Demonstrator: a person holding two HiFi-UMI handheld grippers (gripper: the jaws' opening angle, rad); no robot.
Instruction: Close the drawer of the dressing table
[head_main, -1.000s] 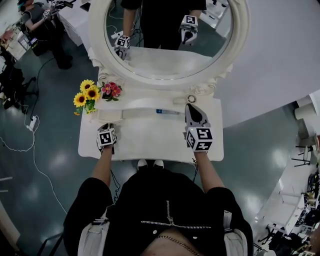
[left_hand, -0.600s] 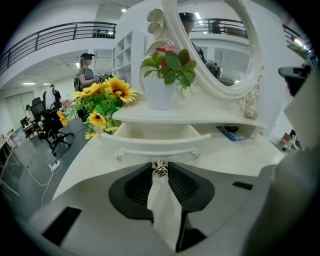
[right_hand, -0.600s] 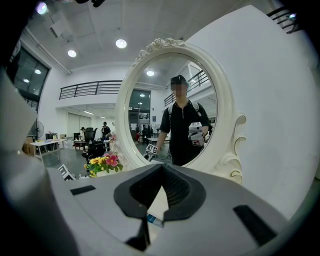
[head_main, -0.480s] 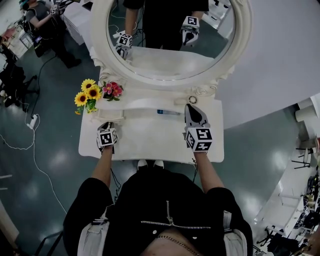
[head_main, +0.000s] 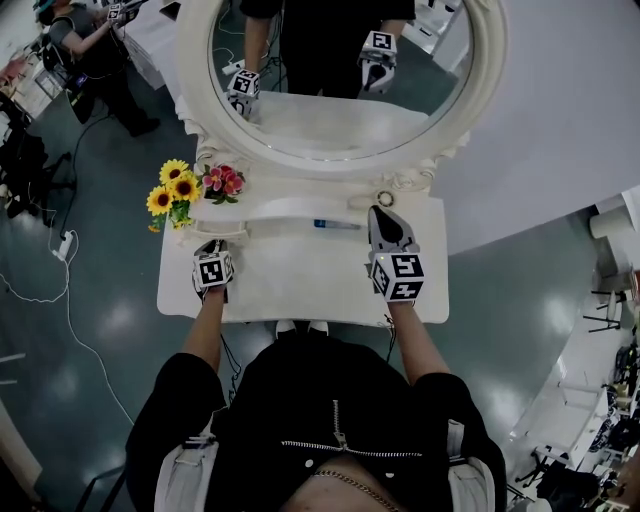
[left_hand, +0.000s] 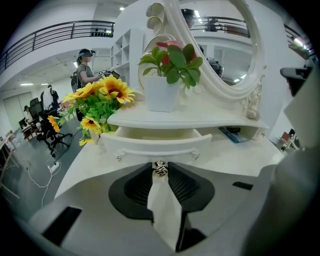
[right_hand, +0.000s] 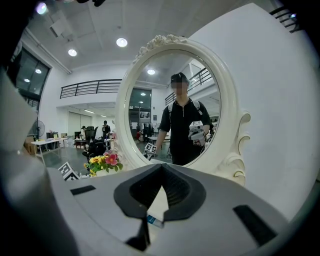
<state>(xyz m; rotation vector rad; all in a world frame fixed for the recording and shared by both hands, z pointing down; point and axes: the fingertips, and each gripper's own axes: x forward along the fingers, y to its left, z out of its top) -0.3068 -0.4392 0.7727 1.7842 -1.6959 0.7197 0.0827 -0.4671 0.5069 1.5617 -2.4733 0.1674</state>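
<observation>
Left gripper view: drawer (left_hand: 156, 142) of dressing table stands pulled out below shelf, centre of frame. Left gripper (left_hand: 160, 173) partly closed, jaw tips either side of small metal drawer knob (left_hand: 160, 168), apparently pinching it. Sunflowers (left_hand: 107, 92) at left of frame. Right gripper view: right gripper (right_hand: 161, 170) tips together, nothing held, facing oval mirror (right_hand: 172, 107) above centre.

Head view looks steeply down onto the counter (head_main: 300, 285); gripper views look along their fingers (left_hand: 135, 187) toward the shared mirror (right_hand: 175, 110).
</observation>
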